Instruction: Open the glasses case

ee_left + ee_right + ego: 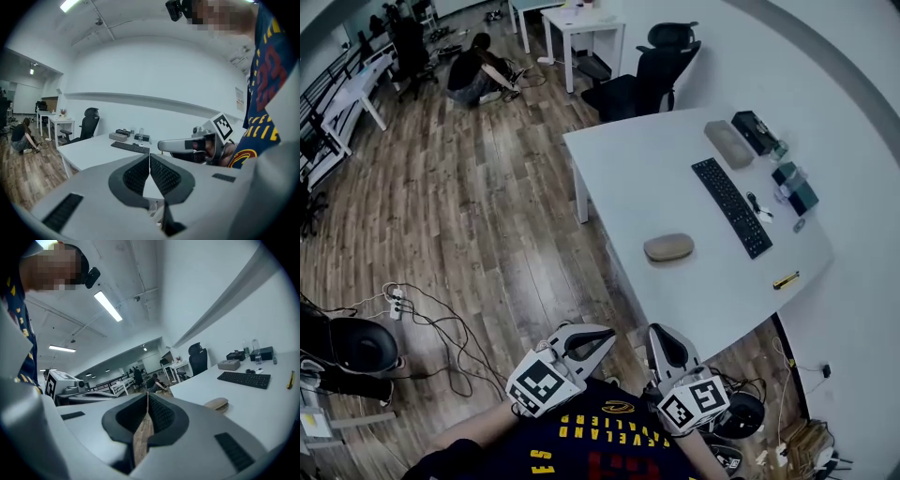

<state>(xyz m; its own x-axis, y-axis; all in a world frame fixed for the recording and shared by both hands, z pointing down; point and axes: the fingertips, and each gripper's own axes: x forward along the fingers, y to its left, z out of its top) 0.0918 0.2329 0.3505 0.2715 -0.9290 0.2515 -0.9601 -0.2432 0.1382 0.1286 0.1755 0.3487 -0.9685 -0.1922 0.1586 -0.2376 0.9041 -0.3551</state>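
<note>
Nothing of the task is done yet. The glasses case point(668, 247) lies closed on the white worktop point(619, 178), near the long edge that borders the wooden floor point(487, 206) and about midway along it. I touch nothing. My left hand-held gripper point(602, 339) is clenched with nothing between its jaws, and my right hand-held gripper point(664, 337) is clenched and empty too. Both hang off the worktop's near corner, well apart from the case.

What remains, as I judge it, is to reach the case, steady it and lift the lid, with the jaws parted first.

Beyond the case lie a black keyboard point(731, 206), a grey box point(728, 143) and a black box point(754, 131) toward the far corner, and a small yellow thing point(786, 280) by the near short edge. None of them blocks my way. An office chair point(652, 70) stands past the far short edge.
</note>
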